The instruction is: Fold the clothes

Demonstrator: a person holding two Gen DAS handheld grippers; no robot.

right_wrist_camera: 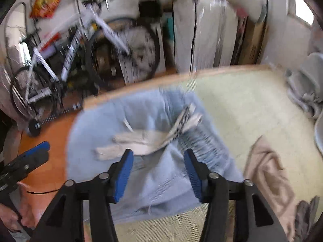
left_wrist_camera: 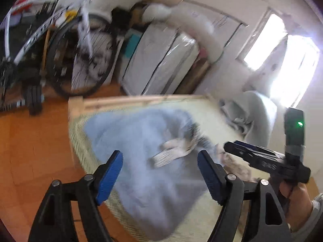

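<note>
A light blue garment [left_wrist_camera: 141, 141] lies crumpled on a pale woven mat [left_wrist_camera: 212, 109]; in the right wrist view the garment [right_wrist_camera: 129, 119] shows a ribbed waistband [right_wrist_camera: 201, 143] and white drawstrings [right_wrist_camera: 141, 139]. My left gripper [left_wrist_camera: 160, 173] is open and empty, held above the garment. My right gripper [right_wrist_camera: 158, 173] is open and empty above the waistband area. The right gripper also shows at the right of the left wrist view [left_wrist_camera: 262, 157]. Both views are motion-blurred.
A beige garment [right_wrist_camera: 268, 173] and a dark one [right_wrist_camera: 306, 217] lie on the mat at right. A grey garment [left_wrist_camera: 252, 113] is heaped at the mat's far corner. A bicycle [right_wrist_camera: 80, 46] and wrapped white panels [left_wrist_camera: 161, 60] stand behind on the orange floor [left_wrist_camera: 36, 141].
</note>
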